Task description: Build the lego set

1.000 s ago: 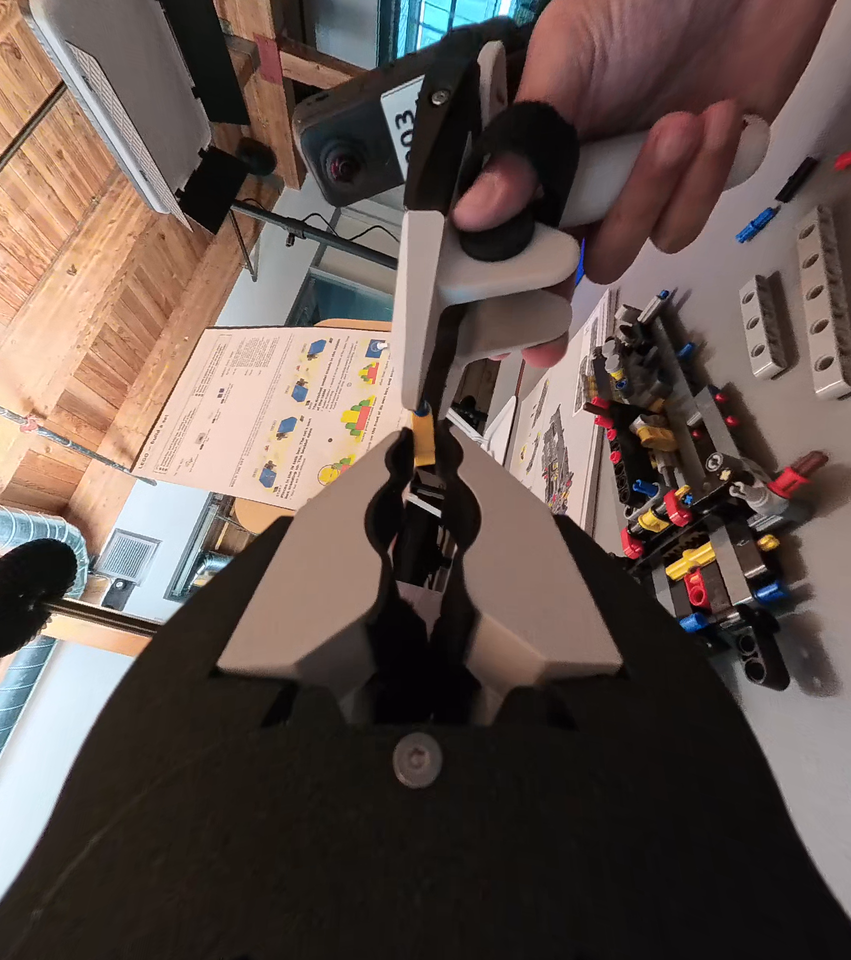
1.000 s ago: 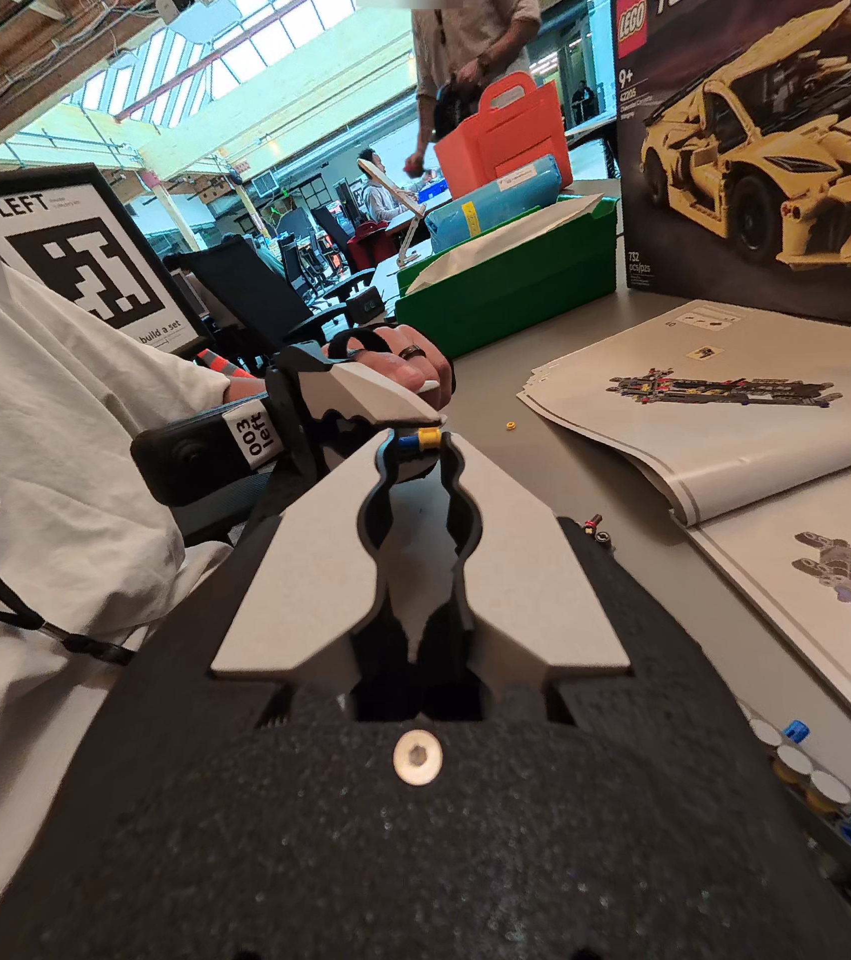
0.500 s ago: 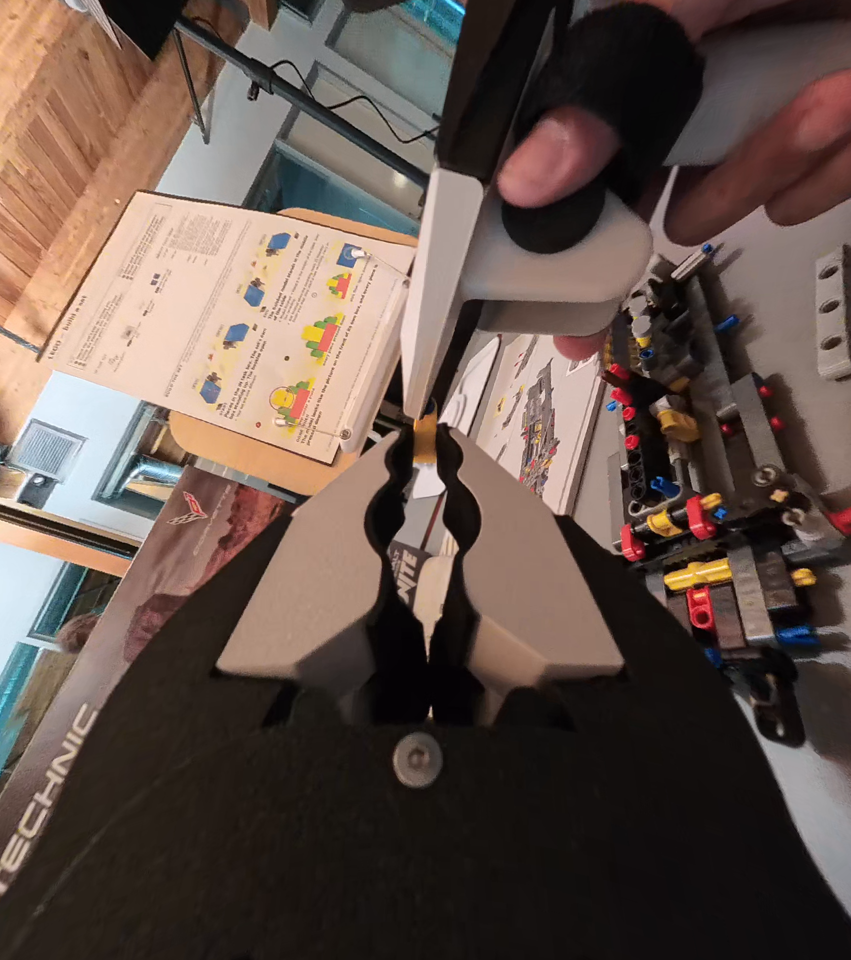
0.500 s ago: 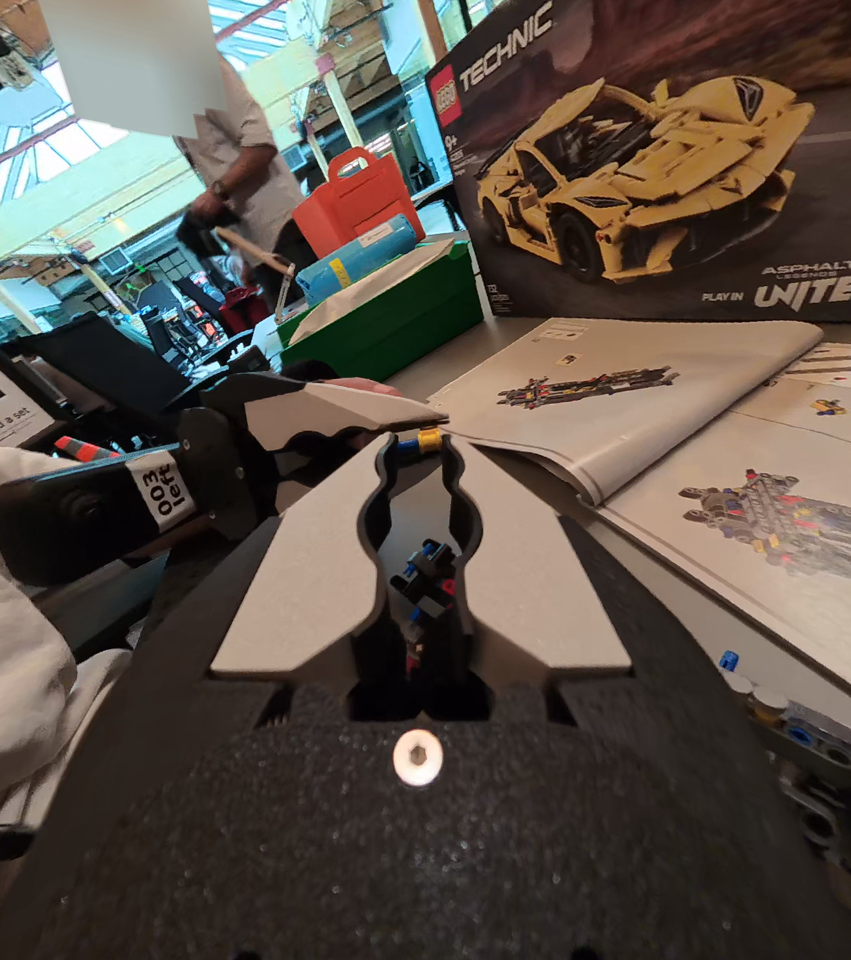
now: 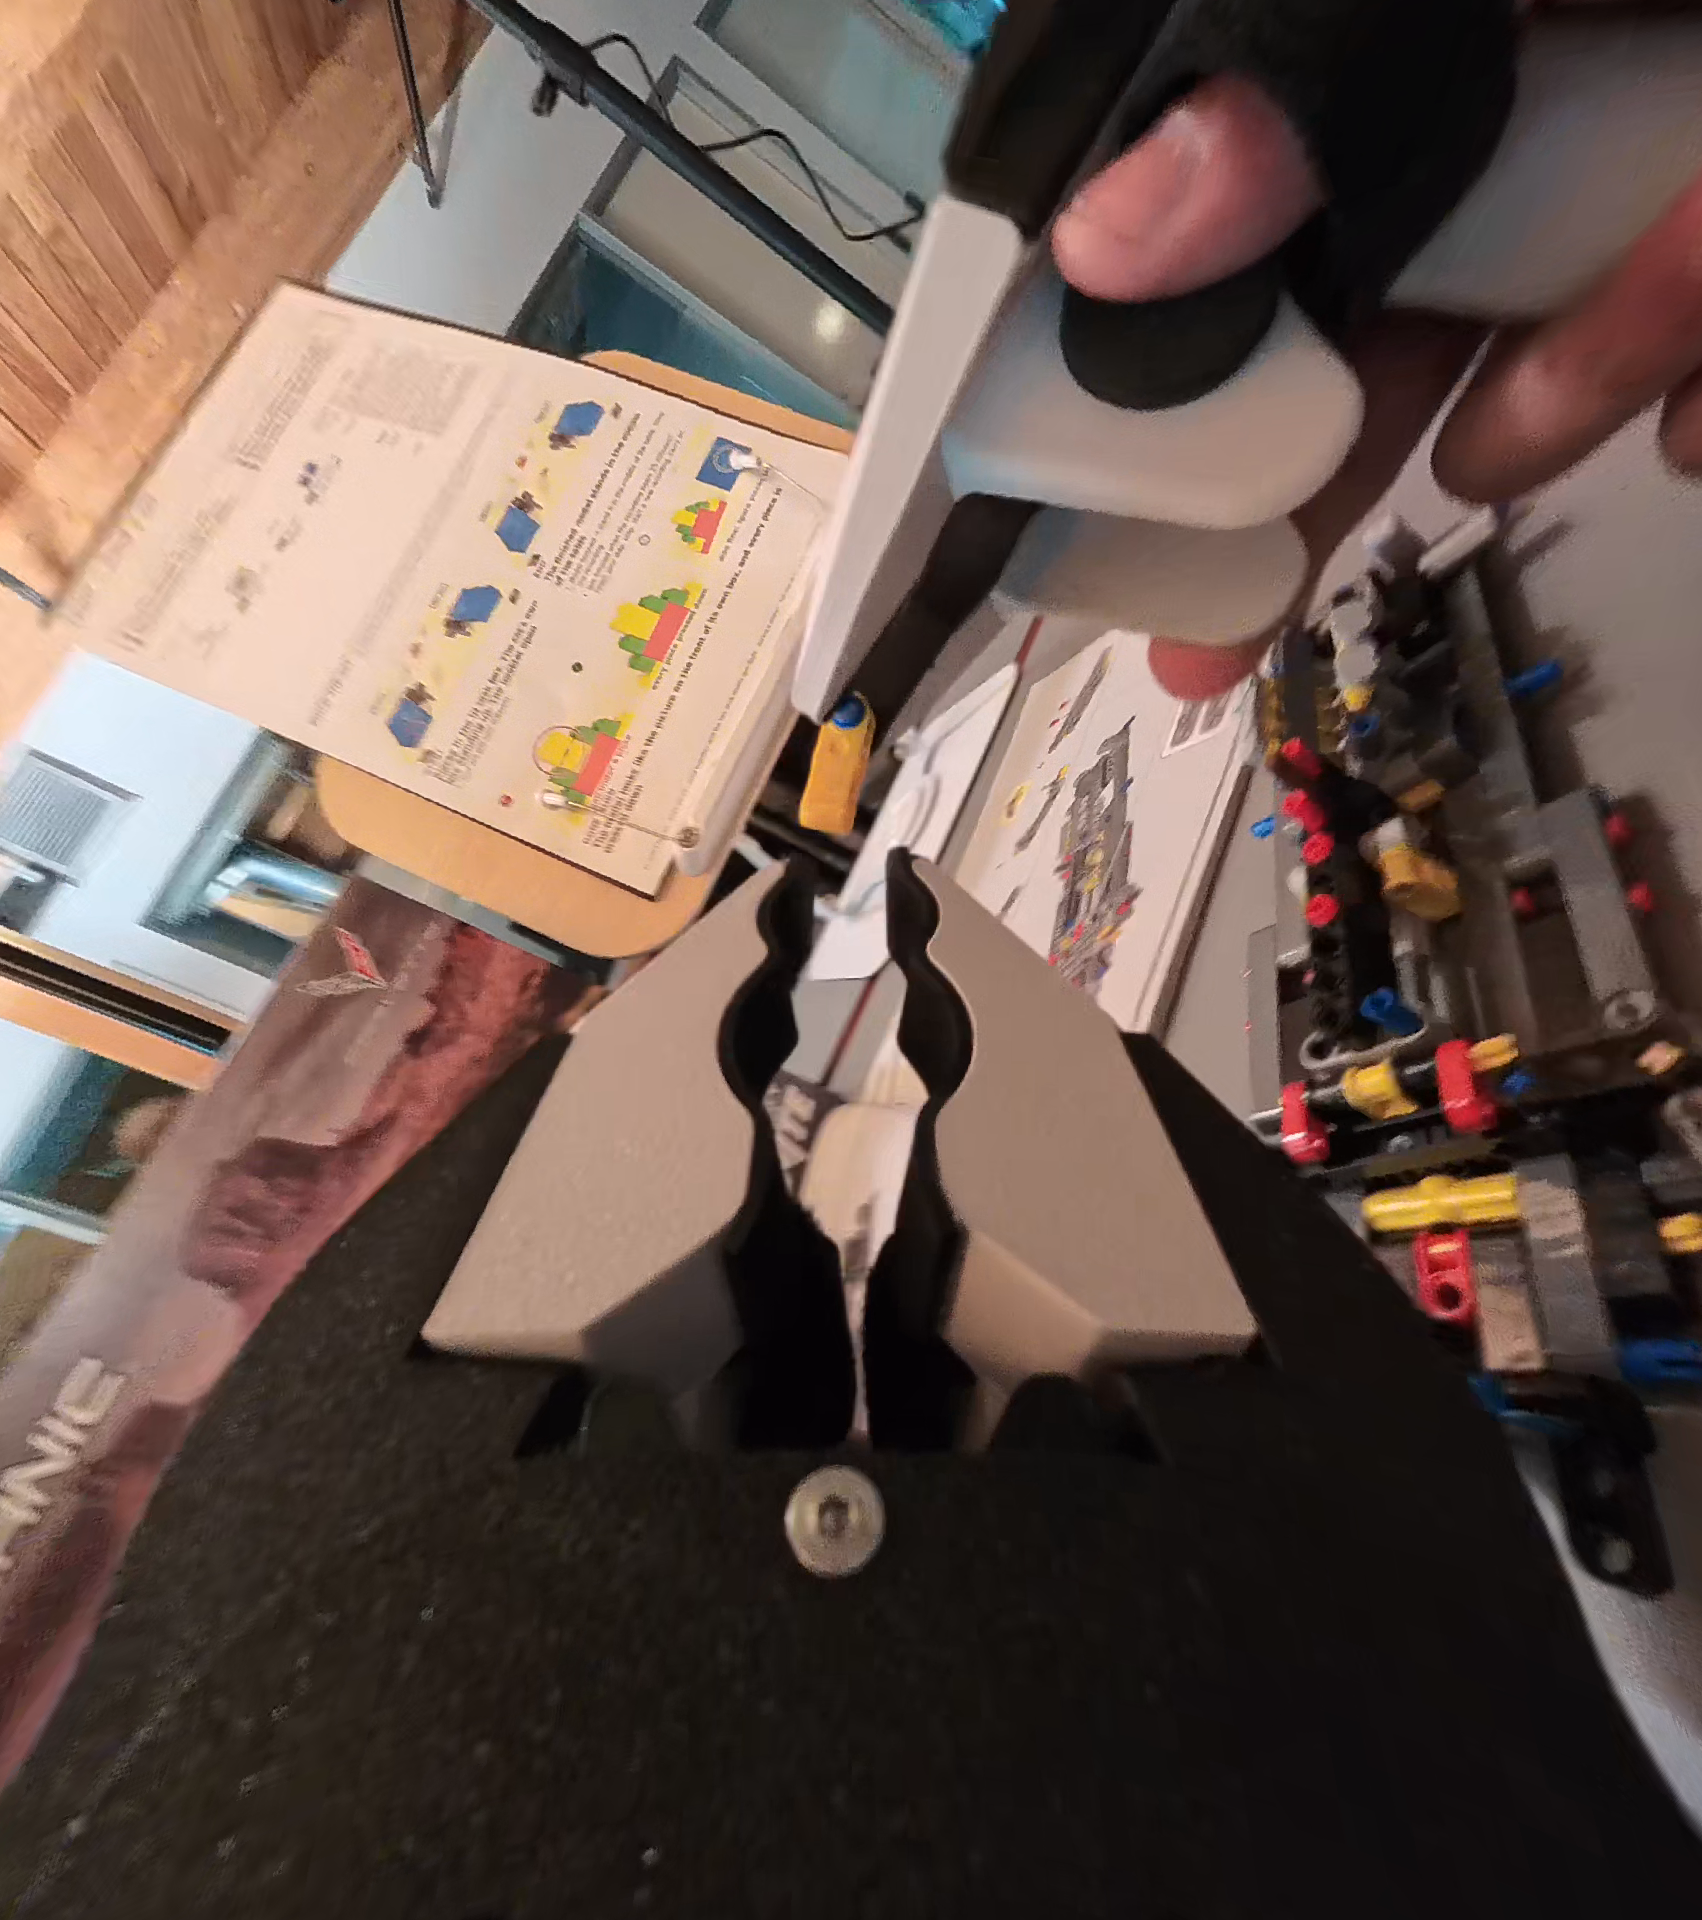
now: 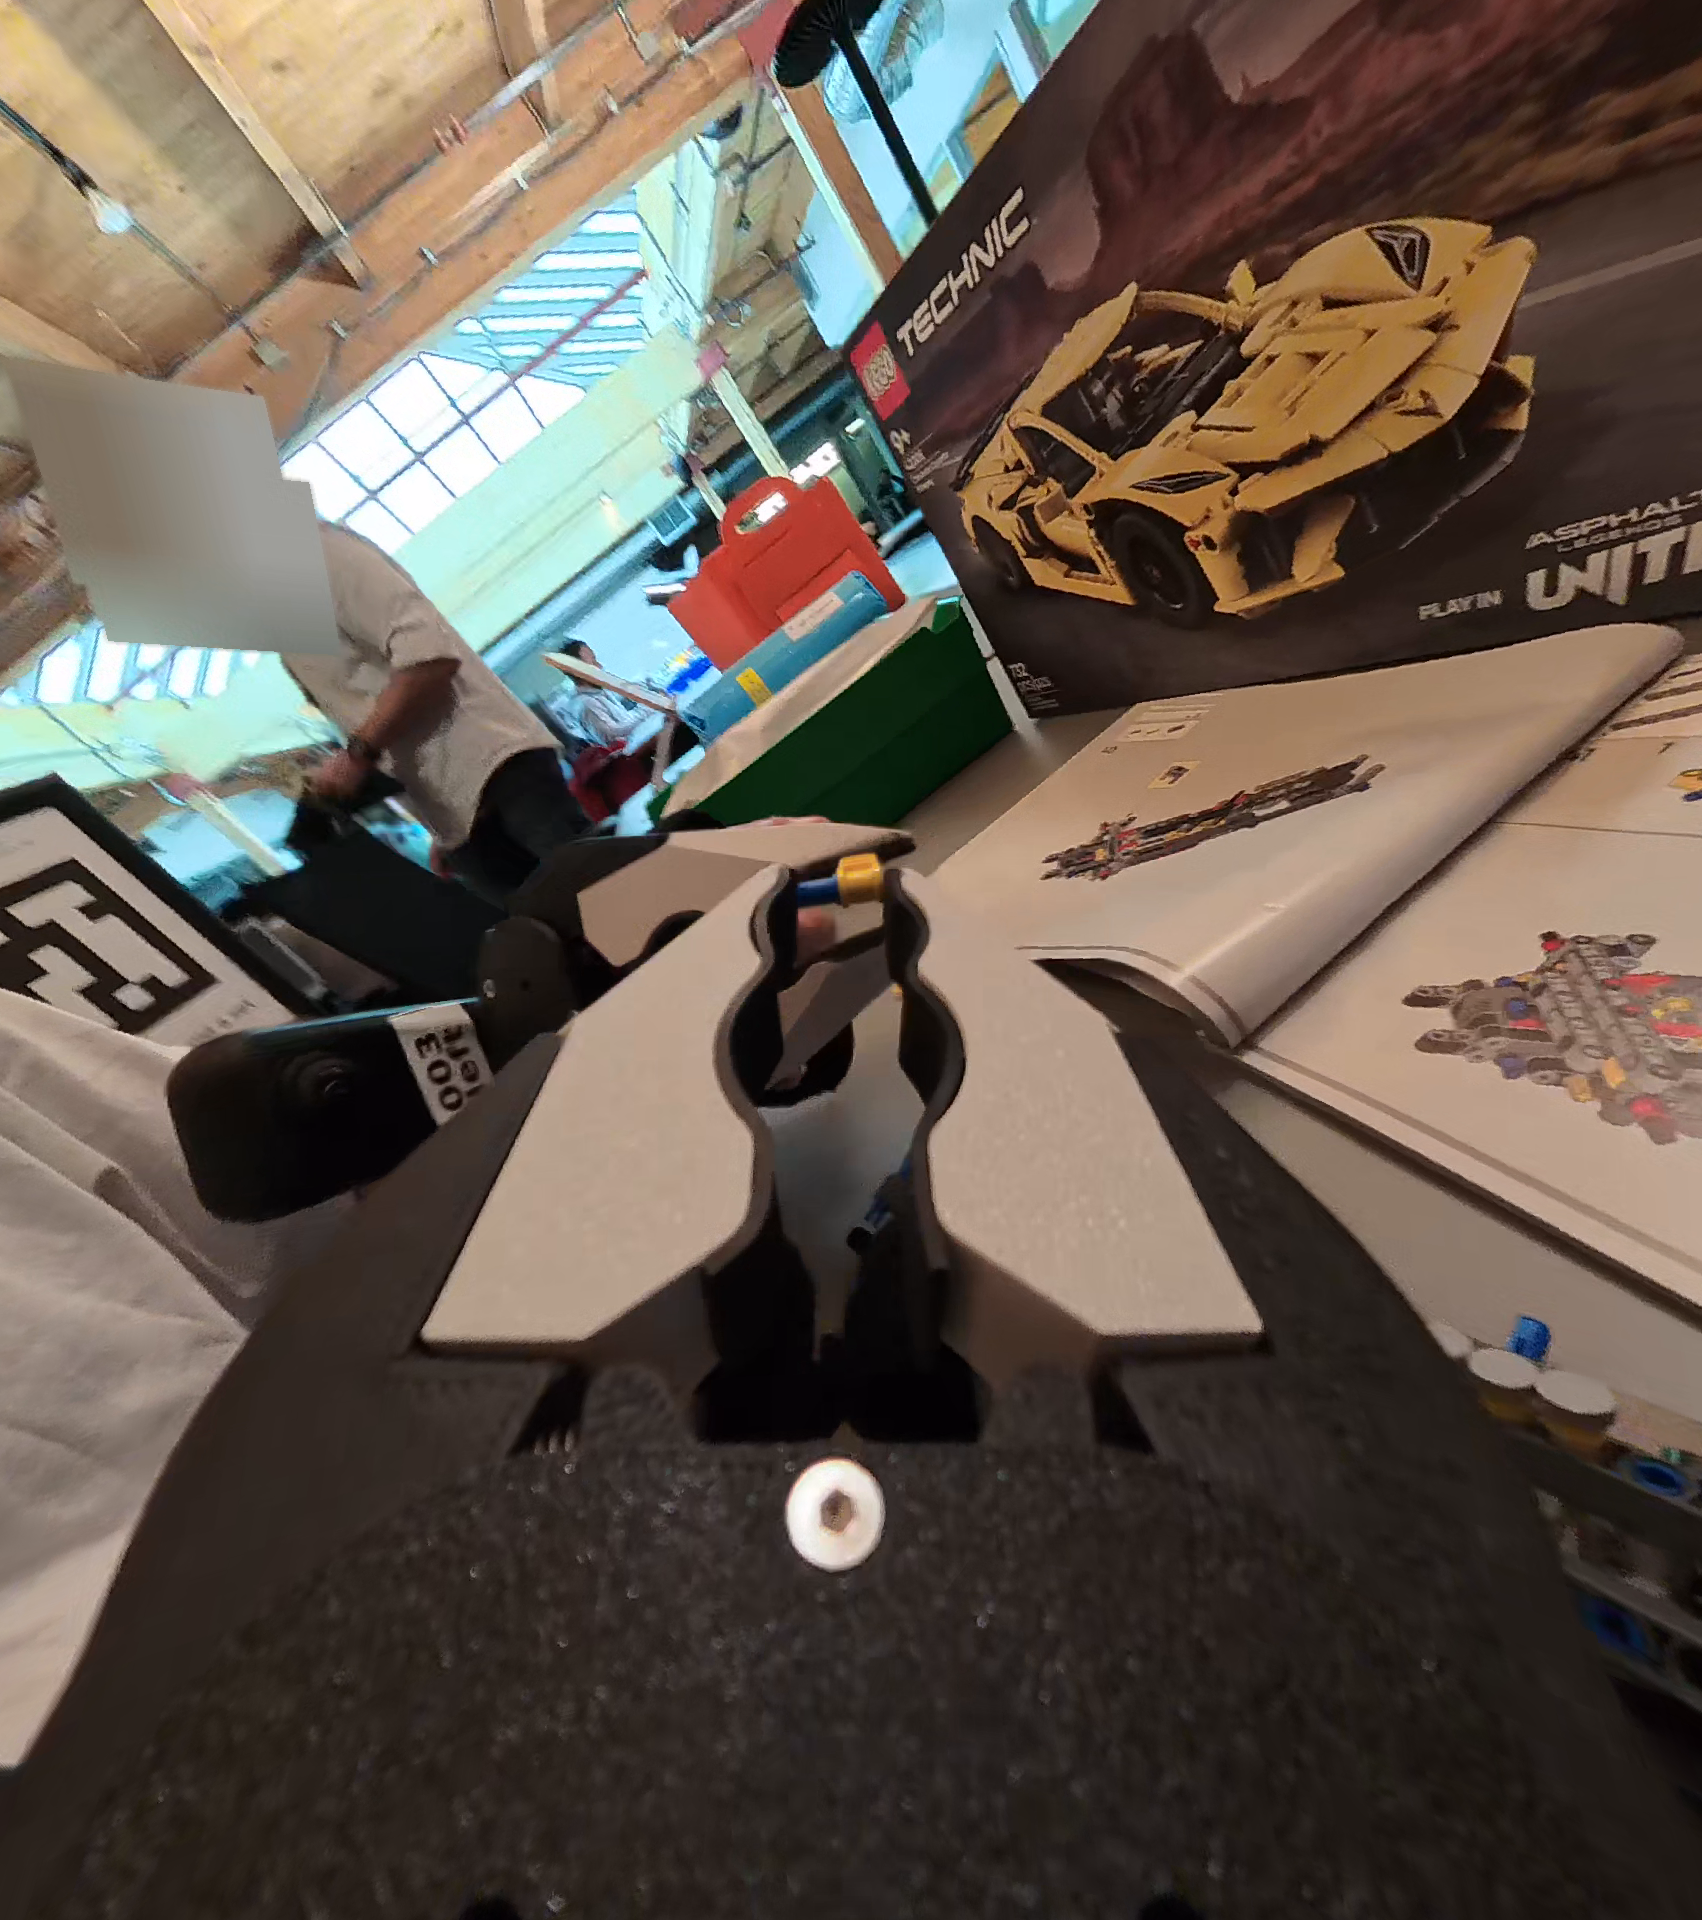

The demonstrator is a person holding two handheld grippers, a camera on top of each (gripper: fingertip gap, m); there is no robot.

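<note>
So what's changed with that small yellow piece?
The left gripper opened and backed off the small yellow lego piece with a blue pin, leaving it in the right gripper alone. The right gripper's grip and the multicoloured chassis build on the table are unchanged.

A green bin (image 6: pixel 857 743), an orange case (image 6: pixel 774 561) and a laminated instruction sheet (image 5: pixel 473 582) stand behind.

Print on set box (image 6: pixel 1346 416), white sticker (image 6: pixel 440 1049), instr. sheet (image 5: pixel 473 582), framed sign (image 6: pixel 47 935).
</note>
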